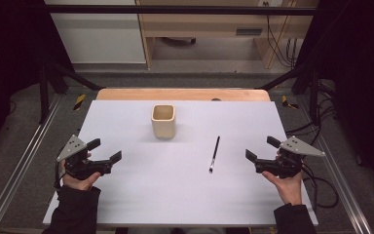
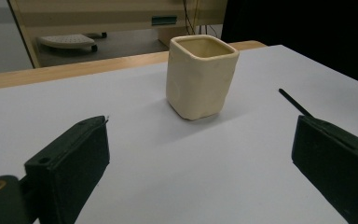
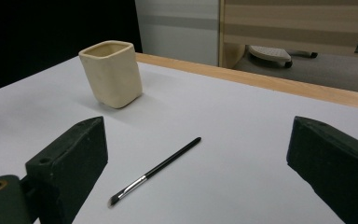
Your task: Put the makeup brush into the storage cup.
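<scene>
While both hands rest at the near corners of the white table, each gripper hangs just above the surface with its jaws spread wide and nothing between them. From the high view, the left gripper sits at the near left, angled toward the middle, and the right gripper mirrors it at the near right. A cream square cup stands upright toward the far centre of the table, its mouth open and its inside hard to see. To its right and nearer lies a thin black brush, flat on the table, its bristle end pointing near and its handle pointing far, well apart from the cup and both grippers.
</scene>
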A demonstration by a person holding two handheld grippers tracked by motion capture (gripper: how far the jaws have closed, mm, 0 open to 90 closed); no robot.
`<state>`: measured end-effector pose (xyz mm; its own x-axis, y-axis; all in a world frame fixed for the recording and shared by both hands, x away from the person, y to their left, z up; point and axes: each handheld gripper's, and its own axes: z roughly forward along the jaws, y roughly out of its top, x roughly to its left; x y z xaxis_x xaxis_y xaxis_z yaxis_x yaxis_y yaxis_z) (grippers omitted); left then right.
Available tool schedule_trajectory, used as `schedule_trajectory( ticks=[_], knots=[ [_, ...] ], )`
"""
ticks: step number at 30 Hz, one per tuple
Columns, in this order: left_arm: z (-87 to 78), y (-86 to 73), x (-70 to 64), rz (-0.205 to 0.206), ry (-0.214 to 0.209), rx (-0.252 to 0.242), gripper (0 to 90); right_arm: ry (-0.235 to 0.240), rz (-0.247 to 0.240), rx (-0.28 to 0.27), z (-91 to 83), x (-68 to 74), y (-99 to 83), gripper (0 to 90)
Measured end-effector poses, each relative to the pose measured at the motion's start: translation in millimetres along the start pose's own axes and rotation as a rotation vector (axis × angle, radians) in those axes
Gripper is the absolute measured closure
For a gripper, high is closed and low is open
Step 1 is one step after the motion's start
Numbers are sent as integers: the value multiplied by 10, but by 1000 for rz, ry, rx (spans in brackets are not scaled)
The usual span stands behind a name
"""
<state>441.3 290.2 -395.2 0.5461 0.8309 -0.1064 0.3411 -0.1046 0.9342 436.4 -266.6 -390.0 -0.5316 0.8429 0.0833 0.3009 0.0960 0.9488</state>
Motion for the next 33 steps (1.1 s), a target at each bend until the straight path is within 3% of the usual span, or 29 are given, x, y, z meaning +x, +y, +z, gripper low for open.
schedule_trajectory(
  ticks=[9,17,24,33],
  knots=[
    [8,-27,11,-3,1,9,38,-5,-5,3,-6,0,8,55],
    [22,-57,35,-3,4,20,39,-2,-19,18,80,113,66,60],
    [30,-58,39,1,6,22,39,5,-45,51,266,245,131,65],
    [27,-60,56,3,5,23,40,-2,-28,88,529,334,186,74]
  ],
)
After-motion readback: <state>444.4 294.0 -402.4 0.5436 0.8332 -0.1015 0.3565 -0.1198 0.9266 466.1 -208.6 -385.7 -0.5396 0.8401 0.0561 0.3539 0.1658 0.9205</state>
